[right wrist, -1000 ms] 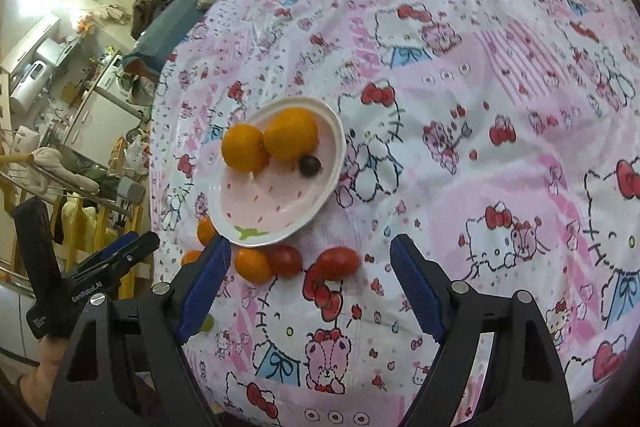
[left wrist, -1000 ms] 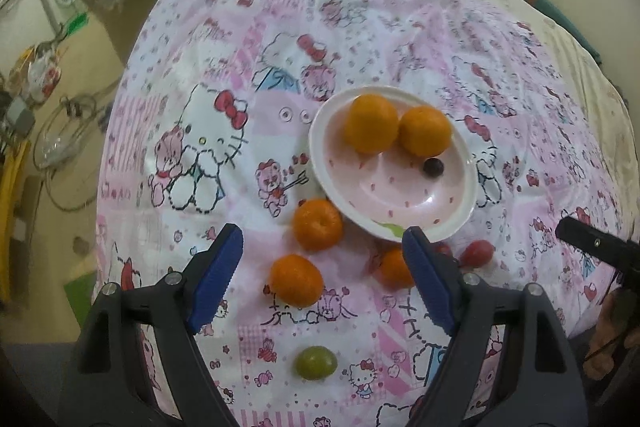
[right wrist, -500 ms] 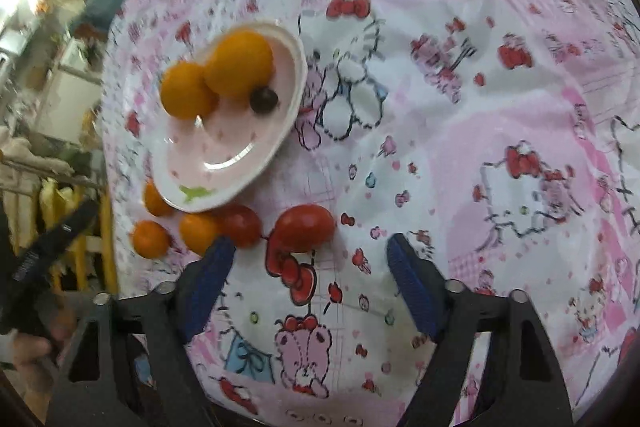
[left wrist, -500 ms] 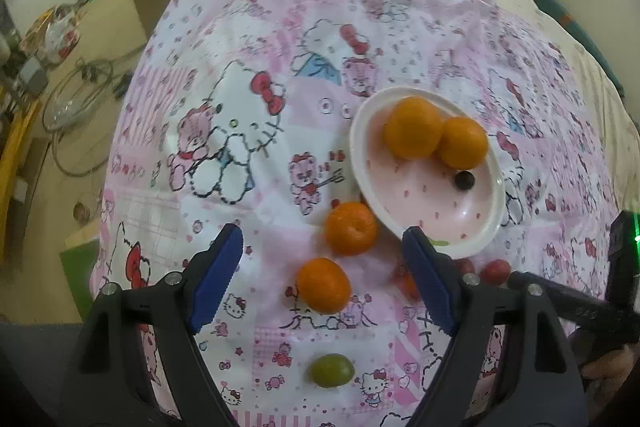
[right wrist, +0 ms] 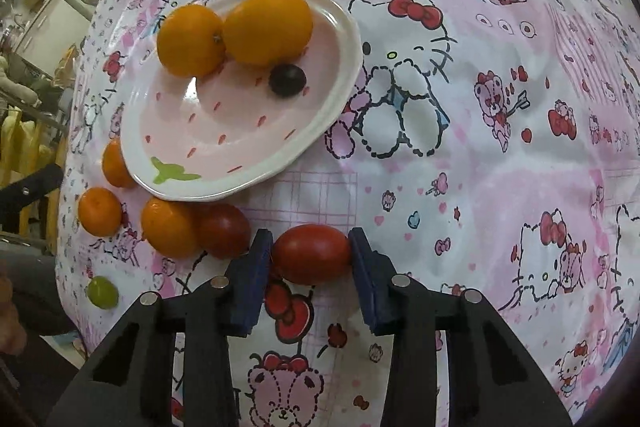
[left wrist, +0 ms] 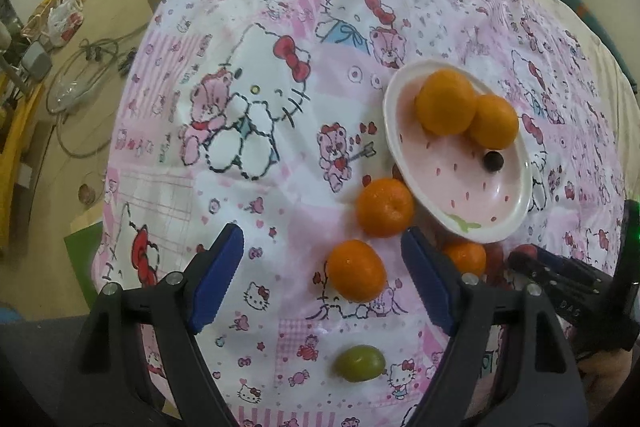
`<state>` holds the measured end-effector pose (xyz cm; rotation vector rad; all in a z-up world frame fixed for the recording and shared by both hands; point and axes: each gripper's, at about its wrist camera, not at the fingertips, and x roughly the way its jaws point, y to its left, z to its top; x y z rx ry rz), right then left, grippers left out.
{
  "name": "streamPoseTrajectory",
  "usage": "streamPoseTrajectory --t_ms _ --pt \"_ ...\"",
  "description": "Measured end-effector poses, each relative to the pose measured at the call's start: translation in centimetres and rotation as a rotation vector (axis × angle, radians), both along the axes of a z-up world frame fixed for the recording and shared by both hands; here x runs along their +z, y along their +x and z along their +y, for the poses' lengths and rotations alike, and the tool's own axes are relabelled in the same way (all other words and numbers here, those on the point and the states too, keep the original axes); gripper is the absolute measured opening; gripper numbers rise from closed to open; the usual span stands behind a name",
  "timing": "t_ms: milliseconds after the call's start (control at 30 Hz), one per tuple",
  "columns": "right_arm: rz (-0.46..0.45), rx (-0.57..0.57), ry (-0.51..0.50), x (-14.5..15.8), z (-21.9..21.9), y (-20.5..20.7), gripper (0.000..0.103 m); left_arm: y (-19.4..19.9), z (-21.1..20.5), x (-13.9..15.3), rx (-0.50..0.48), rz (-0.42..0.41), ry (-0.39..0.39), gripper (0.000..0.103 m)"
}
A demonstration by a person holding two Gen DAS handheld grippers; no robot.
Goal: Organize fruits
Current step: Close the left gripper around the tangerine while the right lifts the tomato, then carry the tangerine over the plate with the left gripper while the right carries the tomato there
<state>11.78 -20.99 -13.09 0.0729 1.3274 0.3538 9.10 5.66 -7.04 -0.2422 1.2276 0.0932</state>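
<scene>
A second ago my right gripper [right wrist: 312, 255] stood wide above the cloth [right wrist: 500, 163], with the red tomato [right wrist: 312, 254] lying ahead of its blue pads. Its jaws have just been closing, and the tomato is between them: both pads touch its ends, so I have hold of it while it lies on the cloth. The plate [right wrist: 340, 99] fills more of the right view than before, and the fruit looks nearer.

My left gripper [left wrist: 320, 275] is as wide open as it was and holds nothing. In its view the plate has slid from the centre toward the right, and the two oranges beside it now sit between the pads rather than ahead of them.

The near orange [left wrist: 357, 270] lies between my left pads, closer to the right one and touching neither. The second orange [left wrist: 385, 207] is just beyond it, against the plate's rim. A third orange [left wrist: 466, 257] shows partly behind my right-hand pad. The green grape [left wrist: 360, 363] lies on the cloth below the pads, toward me.

On the plate two oranges [right wrist: 236, 35] touch each other at the far side, with a dark grape [right wrist: 287, 79] just beside them. From the right wrist, a second tomato [right wrist: 222, 231] rests against an orange, just left of my left-hand pad. The cloth covers a bed.
</scene>
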Motion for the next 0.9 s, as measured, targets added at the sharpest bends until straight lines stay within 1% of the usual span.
streamPoseTrajectory --t_ms 133,167,200,267,500,567,633,667,700,733,833,900 --pt "-0.024 -0.026 0.033 1.3 -0.6 -0.1 0.041 0.1 -1.1 -1.0 -0.038 0.037 0.019 0.078" --pt "-0.03 -0.034 0.043 1.5 -0.8 -0.2 0.041 0.2 -1.5 -1.4 -0.044 0.046 0.026 0.075" --pt "-0.037 -0.043 0.051 1.8 -1.2 -0.3 0.041 0.2 -1.8 -1.7 -0.056 0.053 0.027 0.067" --pt "-0.047 -0.066 0.07 2.4 -2.0 -0.6 0.041 0.5 -2.6 -2.3 -0.088 0.074 0.038 0.061" --pt "-0.066 -0.131 0.119 3.7 -4.5 -0.9 0.041 1.2 -3.8 -3.8 -0.107 0.112 0.072 0.061" --pt "-0.073 -0.131 0.118 3.8 -4.7 -1.1 0.041 1.3 -3.8 -3.9 -0.1 0.118 0.064 0.061" --pt "-0.072 -0.13 0.12 3.8 -5.0 -1.2 0.041 1.3 -3.7 -3.9 -0.096 0.123 0.062 0.058" --pt "-0.071 -0.132 0.119 3.7 -5.1 -1.2 0.041 1.3 -3.8 -3.9 -0.1 0.124 0.075 0.049" --pt "-0.071 -0.133 0.118 3.7 -5.3 -1.3 0.041 1.3 -3.8 -4.0 -0.105 0.128 0.08 0.036" --pt "-0.07 -0.135 0.118 3.7 -5.6 -1.5 0.041 1.4 -3.9 -4.1 -0.109 0.129 0.075 0.036" --pt "-0.067 -0.14 0.122 3.7 -6.0 -1.7 0.041 1.5 -4.5 -4.0 -0.126 0.116 0.094 0.035" --pt "-0.071 -0.142 0.126 3.9 -6.1 -1.7 0.041 1.4 -4.8 -3.9 -0.134 0.119 0.082 0.034"
